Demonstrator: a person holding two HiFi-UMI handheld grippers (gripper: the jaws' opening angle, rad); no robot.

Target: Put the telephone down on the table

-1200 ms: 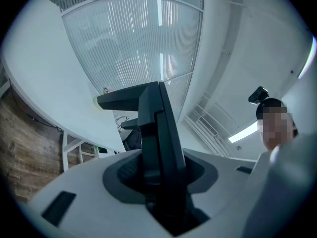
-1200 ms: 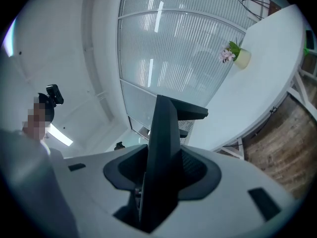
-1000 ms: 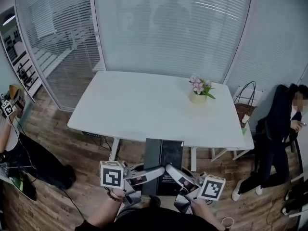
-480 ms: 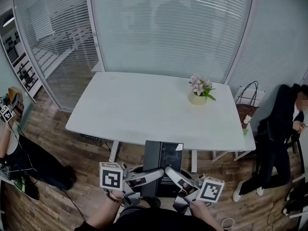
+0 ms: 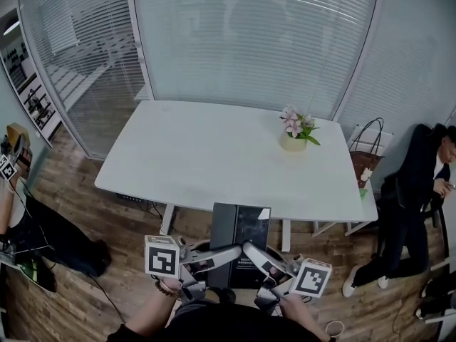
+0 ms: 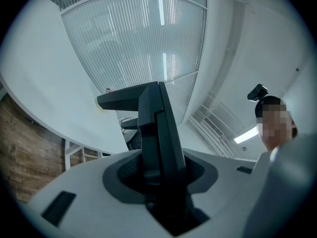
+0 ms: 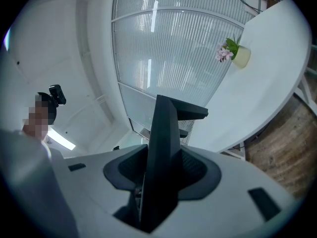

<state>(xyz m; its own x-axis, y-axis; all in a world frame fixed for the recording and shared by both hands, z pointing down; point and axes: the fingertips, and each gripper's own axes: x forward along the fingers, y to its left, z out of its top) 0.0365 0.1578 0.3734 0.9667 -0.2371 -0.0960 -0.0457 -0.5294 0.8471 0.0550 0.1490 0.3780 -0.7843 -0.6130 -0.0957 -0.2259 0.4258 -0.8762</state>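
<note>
The left gripper [image 5: 229, 252] is clamped on one side of the telephone [image 5: 241, 232], its pads pressing on the dark slab (in the left gripper view the slab fills the gap between the jaws). The telephone hangs in the air just short of the middle of the table's [image 5: 178, 162] near edge, not yet over the top. The right gripper [image 5: 251, 251] pinches the other side likewise. The step in hand looks like carrying it in. Next, both hands need to advance together past that edge, then lower.
</note>
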